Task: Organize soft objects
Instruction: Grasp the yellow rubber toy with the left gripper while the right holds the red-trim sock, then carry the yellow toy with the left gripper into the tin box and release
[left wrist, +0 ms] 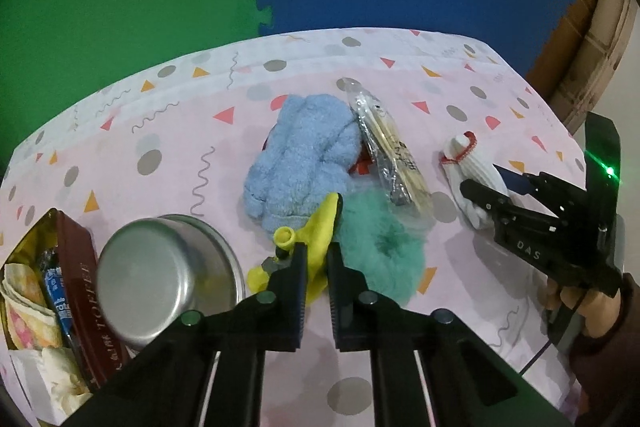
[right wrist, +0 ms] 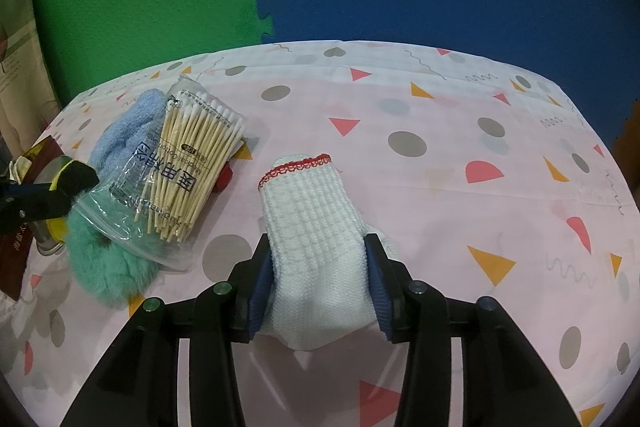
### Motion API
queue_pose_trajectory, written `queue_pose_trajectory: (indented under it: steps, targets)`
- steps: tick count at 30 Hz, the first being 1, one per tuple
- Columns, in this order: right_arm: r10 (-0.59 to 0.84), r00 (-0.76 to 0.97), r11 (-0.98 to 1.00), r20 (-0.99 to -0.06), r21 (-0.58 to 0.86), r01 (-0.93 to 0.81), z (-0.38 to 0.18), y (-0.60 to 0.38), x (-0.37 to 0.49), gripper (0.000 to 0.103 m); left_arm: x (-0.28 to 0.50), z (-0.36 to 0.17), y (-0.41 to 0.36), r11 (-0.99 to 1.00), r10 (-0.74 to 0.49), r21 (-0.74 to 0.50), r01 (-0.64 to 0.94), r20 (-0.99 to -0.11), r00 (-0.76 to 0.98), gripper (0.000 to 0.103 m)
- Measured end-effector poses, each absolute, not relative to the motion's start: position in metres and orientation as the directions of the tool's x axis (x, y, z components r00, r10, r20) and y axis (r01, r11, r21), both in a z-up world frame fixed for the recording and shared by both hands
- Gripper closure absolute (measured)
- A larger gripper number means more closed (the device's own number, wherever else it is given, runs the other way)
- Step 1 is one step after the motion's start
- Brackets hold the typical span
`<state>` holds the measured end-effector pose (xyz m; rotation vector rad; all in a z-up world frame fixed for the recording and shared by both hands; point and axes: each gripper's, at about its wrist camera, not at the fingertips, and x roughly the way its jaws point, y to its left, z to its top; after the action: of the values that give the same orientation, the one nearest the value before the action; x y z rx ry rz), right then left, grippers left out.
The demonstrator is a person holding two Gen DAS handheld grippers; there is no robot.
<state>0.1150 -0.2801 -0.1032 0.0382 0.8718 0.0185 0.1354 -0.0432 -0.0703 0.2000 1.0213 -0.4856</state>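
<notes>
My left gripper (left wrist: pixel 317 251) is shut on a yellow balloon (left wrist: pixel 316 239), held just above the table beside a teal fluffy scrunchie (left wrist: pixel 378 251). A blue fuzzy cloth (left wrist: pixel 300 155) lies behind it. My right gripper (right wrist: pixel 320 259) has its blue-padded fingers on both sides of a white knitted glove with a red cuff (right wrist: pixel 316 227), which rests on the table; it also shows in the left wrist view (left wrist: pixel 472 171). The scrunchie (right wrist: pixel 108 267) and blue cloth (right wrist: pixel 128 131) show at the left of the right wrist view.
A clear bag of cotton swabs (right wrist: pixel 188 171) lies across the scrunchie and cloth. A metal bowl (left wrist: pixel 168 275) and a red toffee tin (left wrist: pixel 76 299) holding soft items stand at the left. The pink patterned tablecloth (right wrist: pixel 480 187) covers the table. Cardboard (left wrist: pixel 592 39) stands at the far right.
</notes>
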Motion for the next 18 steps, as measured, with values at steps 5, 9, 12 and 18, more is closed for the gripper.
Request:
queue_pose_trajectory:
  steps: [5,9,12,18]
  targets:
    - [0.030,0.643,0.999,-0.765,0.039,0.000,-0.103,-0.279,0.115,0.061,0.130,-0.063,-0.042,0.877,-0.300,-0.064,0.476,-0.847,0.439,0.094]
    - [0.027,0.643,0.999,-0.766,0.035,0.000,-0.104,-0.278,0.115,0.061,0.125,-0.055,-0.039,0.879,-0.301,-0.062,0.473,-0.841,0.449,0.094]
    - [0.027,0.642,0.999,-0.766,0.035,0.000,-0.104,-0.278,0.115,0.060,0.121,-0.046,-0.037,0.881,-0.304,-0.061,0.468,-0.833,0.463,0.094]
    - [0.022,0.641,1.000,-0.768,0.025,-0.004,-0.104,-0.276,0.114,0.059,0.114,-0.030,-0.029,0.890,-0.301,-0.058,0.451,-0.818,0.489,0.094]
